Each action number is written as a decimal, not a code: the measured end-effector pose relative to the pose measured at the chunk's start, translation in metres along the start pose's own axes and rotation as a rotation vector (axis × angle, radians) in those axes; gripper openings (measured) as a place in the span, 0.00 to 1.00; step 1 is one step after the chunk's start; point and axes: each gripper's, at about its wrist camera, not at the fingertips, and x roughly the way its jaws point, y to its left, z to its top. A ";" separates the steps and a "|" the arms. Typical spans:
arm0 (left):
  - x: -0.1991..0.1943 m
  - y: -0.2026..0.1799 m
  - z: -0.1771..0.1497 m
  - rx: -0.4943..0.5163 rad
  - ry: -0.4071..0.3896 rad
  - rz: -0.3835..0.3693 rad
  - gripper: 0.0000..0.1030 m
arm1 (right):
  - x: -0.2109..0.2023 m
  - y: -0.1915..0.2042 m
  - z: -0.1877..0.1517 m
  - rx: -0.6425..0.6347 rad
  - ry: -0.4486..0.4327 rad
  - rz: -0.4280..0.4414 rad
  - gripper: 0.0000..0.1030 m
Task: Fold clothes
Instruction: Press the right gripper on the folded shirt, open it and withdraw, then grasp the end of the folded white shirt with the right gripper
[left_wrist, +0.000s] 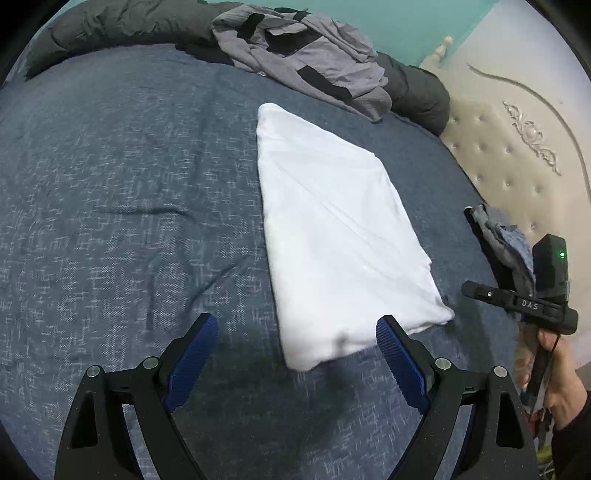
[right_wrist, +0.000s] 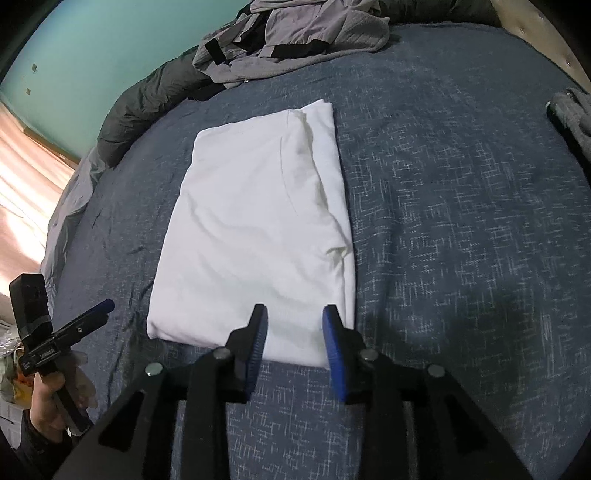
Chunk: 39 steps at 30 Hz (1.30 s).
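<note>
A white garment (left_wrist: 332, 229) (right_wrist: 258, 221) lies folded into a long rectangle on the blue-grey bedspread (left_wrist: 129, 184) (right_wrist: 443, 221). My left gripper (left_wrist: 295, 321) hangs open wide above the garment's near corner, with nothing gripped; in the right wrist view the left gripper (right_wrist: 103, 308) sits off the cloth at the lower left, held in a hand. My right gripper (right_wrist: 295, 310) hovers over the garment's near edge with its jaws partly apart, and the pads do not press the cloth. Seen from the side, the right gripper (left_wrist: 476, 291) stands just right of the garment.
A crumpled grey garment with black patches (left_wrist: 306, 59) (right_wrist: 295, 33) lies at the far side on a dark rolled duvet (left_wrist: 129, 26) (right_wrist: 147, 99). Another dark grey piece of cloth (left_wrist: 506, 240) (right_wrist: 572, 114) rests by the tufted cream headboard (left_wrist: 517, 147).
</note>
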 end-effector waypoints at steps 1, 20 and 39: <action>0.004 -0.002 0.002 0.002 0.004 0.005 0.88 | 0.002 -0.003 0.002 0.006 0.001 0.002 0.36; 0.054 0.002 -0.002 -0.092 0.093 -0.027 0.88 | 0.034 -0.018 -0.012 0.034 0.113 0.008 0.60; 0.061 0.008 -0.011 -0.117 0.136 -0.102 0.84 | 0.015 -0.018 -0.028 0.130 0.178 0.034 0.60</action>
